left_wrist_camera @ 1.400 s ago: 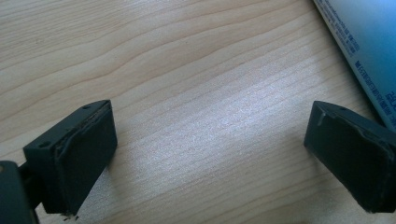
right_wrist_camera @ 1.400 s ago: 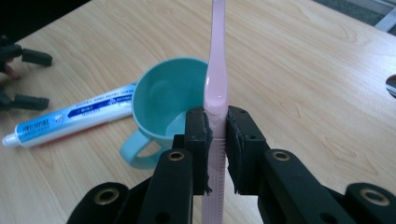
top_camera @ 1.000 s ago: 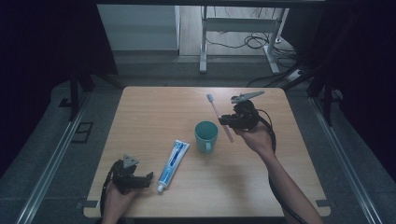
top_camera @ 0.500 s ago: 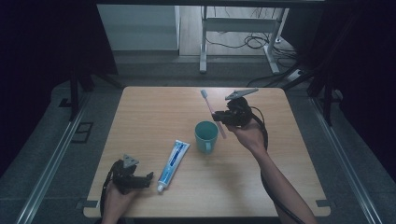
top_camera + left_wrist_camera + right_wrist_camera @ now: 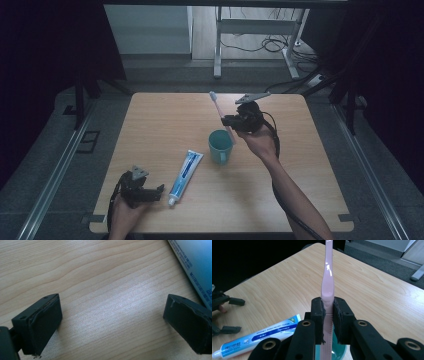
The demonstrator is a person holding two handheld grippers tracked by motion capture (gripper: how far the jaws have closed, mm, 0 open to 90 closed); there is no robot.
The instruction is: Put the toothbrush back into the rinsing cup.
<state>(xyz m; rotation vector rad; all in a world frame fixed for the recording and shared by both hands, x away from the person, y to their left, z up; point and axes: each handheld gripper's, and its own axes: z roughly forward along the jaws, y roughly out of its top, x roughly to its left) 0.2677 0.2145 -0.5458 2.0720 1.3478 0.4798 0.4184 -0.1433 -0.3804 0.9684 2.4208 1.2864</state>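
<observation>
The right gripper [image 5: 231, 120] hangs above the far right part of the wooden bench [image 5: 165, 115], its jaws clenched on a pink toothbrush [image 5: 221, 116]. In the right gripper view the two black jaws press flat against either side of the toothbrush's [image 5: 328, 287] handle, with no gap left beside it, and the handle runs straight up from between them toward the far edge of the bench [image 5: 374, 290]. Its lower end passes down between the jaws over the teal cup [image 5: 337, 350], whose rim shows just beneath them. From the high view the toothbrush stands tilted, its pale head toward the far side and its lower end at the rim of the cup [image 5: 220, 146]; whether that end touches the cup cannot be told.

The left gripper [image 5: 150, 192] sits low at the near left corner of the bench, held in the person's left hand [image 5: 125, 212]. Its jaws stand wide apart and released, gripping nothing; in the left gripper view bare wood [image 5: 105, 297] lies between them. The toothpaste tube [image 5: 197, 267] lies flat beside the right-hand jaw in that view, apparently just clear of it. In the high view the tube [image 5: 185, 171] lies slantwise between the left gripper and the cup, cap toward the near edge.
</observation>
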